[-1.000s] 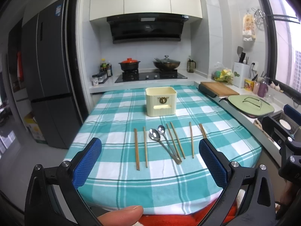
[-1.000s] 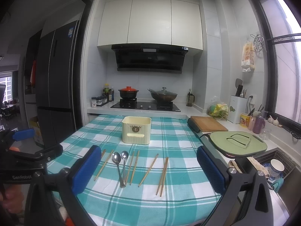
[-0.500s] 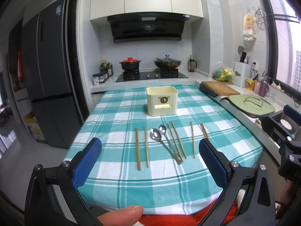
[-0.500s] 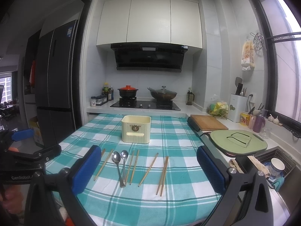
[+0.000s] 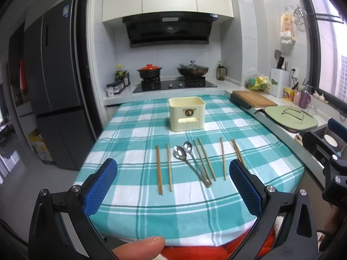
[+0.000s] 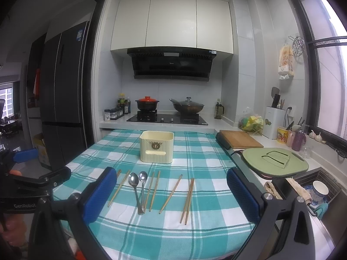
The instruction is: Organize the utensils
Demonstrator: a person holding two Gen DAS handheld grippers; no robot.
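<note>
A cream utensil holder (image 5: 187, 113) stands upright mid-table on the teal checked cloth (image 5: 134, 136); it also shows in the right wrist view (image 6: 156, 147). In front of it lie two metal spoons (image 5: 190, 162) and several wooden chopsticks (image 5: 159, 169), side by side; the right wrist view shows the spoons (image 6: 136, 189) and chopsticks (image 6: 187, 199) too. My left gripper (image 5: 173, 186) is open and empty, near the table's front edge. My right gripper (image 6: 171, 195) is open and empty, also short of the utensils.
A stove with a red-lidded pot (image 5: 149, 71) and a wok (image 5: 192, 70) is behind the table. A wooden cutting board (image 5: 252, 98), a green lid (image 5: 290, 119) and a sink (image 6: 314, 190) line the right counter. A fridge (image 5: 54, 91) stands left.
Both views have crept slightly forward and up toward the table. The utensils and holder have not moved, and both grippers stay open.
</note>
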